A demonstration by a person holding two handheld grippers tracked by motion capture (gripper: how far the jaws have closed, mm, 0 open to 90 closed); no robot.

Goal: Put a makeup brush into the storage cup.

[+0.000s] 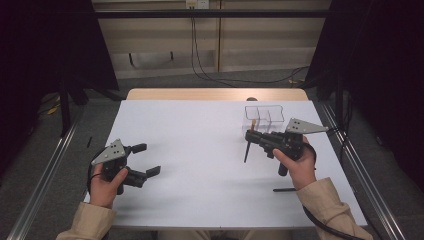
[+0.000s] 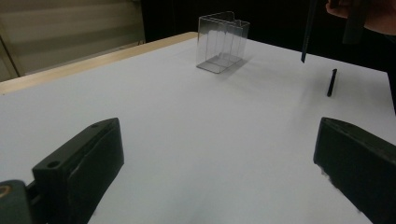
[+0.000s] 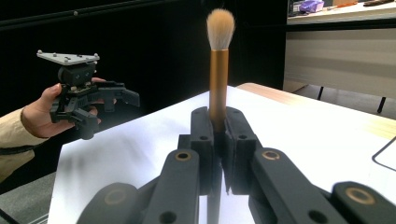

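- Right gripper (image 1: 250, 135): held above the table (image 1: 200, 165) on the person's right side; jaws clamped tight on a makeup brush (image 3: 218, 74).
- Makeup brush: gold ferrule gripped between the right jaws, pale bristle tuft standing up past the jaw tips in the right gripper view; in the high view its dark handle hung down and out below the jaws, tip above the white table surface.
- Left gripper (image 1: 146, 159): held over the near left part of the table, well apart from the right gripper; jaws spread wide, nothing between them.
- Clear organiser (image 1: 264, 116): a see-through box with compartments, standing on the table just beyond the right jaws; far ahead of the left jaws in the left gripper view.
- Black stick (image 1: 285, 189): a slim dark item lying flat on the table, behind the right jaws, beside the person's right forearm.
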